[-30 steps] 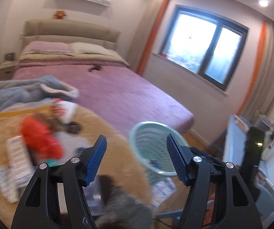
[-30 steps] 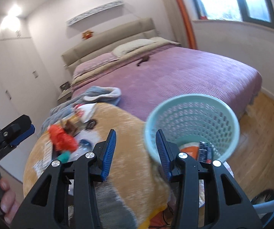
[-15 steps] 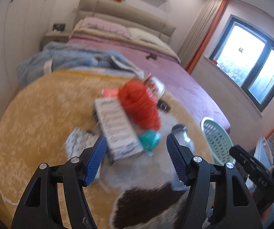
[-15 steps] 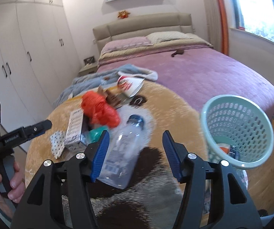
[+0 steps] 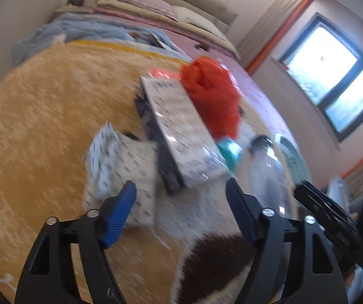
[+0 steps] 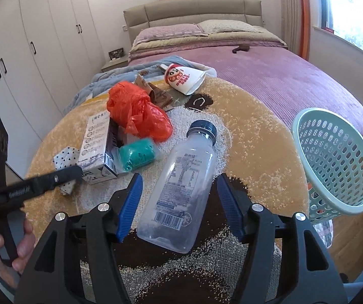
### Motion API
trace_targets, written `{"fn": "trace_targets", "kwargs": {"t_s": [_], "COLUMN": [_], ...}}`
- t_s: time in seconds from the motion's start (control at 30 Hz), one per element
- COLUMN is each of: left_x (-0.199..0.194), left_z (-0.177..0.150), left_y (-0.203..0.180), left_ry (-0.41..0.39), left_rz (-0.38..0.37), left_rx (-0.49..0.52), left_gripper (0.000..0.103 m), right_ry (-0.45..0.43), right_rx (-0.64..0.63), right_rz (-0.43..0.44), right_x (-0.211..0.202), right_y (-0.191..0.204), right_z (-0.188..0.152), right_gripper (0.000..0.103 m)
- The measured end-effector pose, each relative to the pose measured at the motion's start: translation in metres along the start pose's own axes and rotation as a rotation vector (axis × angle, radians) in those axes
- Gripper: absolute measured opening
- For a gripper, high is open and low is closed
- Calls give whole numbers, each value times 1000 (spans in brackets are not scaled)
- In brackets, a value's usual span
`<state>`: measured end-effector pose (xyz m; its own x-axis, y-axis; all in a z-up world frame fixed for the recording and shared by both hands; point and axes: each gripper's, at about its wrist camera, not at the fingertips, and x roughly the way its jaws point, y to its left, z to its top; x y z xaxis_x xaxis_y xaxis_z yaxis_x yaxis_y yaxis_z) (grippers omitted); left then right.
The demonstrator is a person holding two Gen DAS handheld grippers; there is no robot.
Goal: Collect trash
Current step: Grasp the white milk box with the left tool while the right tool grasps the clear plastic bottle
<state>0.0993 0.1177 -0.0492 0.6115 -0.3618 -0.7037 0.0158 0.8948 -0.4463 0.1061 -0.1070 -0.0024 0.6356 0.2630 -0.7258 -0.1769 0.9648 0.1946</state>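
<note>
A: Your right gripper (image 6: 179, 204) has its jaws spread wide, one on each side of the clear plastic bottle (image 6: 181, 195), which lies on the rug (image 6: 257, 131) in the lower middle of the frame, dark cap toward the top. Neither pad touches it.

B: And your left gripper (image 5: 181, 212)?

A: Released as well, jaws wide apart, nothing between them. It hangs over a white patterned packet (image 5: 123, 167) at lower centre of its blurred view. In the right wrist view one of its fingers reaches in from the left edge over that same packet (image 6: 66, 159).

B: Where does the rest of the trash lie for you?

A: The white box (image 6: 96, 139) lies just beside the packet, centre left of the right view. The orange plastic bag (image 6: 137, 111) sits above it, and the teal roll (image 6: 137, 154) is just beside the box's near end. A white printed pouch (image 6: 184, 78) and brown wrappers (image 6: 156, 93) lie higher, by the rug's far edge.

B: The basket?

A: The pale green basket (image 6: 333, 162) stands at the right edge of the frame, just off the rug, beside the purple bed (image 6: 282, 60).
</note>
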Motion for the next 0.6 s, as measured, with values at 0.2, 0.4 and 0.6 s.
{"fn": "trace_targets", "kwargs": {"t_s": [0.2,0.4,0.6], "left_x": [7,34,62], "left_z": [20,43,56], "left_y": [-13,-44,-56], "left_ry": [0,15,45], "left_rz": [-18,217,397], "left_rx": [16,94,166], "left_gripper": [76,78,70], "right_ry": [37,95,132], "right_rx": [20,51,95], "right_rz": [11,18,54], "right_x": [13,33,44], "right_y": [-2,-2,-12], "right_z": [1,1,0], "right_gripper": [61,65,65]}}
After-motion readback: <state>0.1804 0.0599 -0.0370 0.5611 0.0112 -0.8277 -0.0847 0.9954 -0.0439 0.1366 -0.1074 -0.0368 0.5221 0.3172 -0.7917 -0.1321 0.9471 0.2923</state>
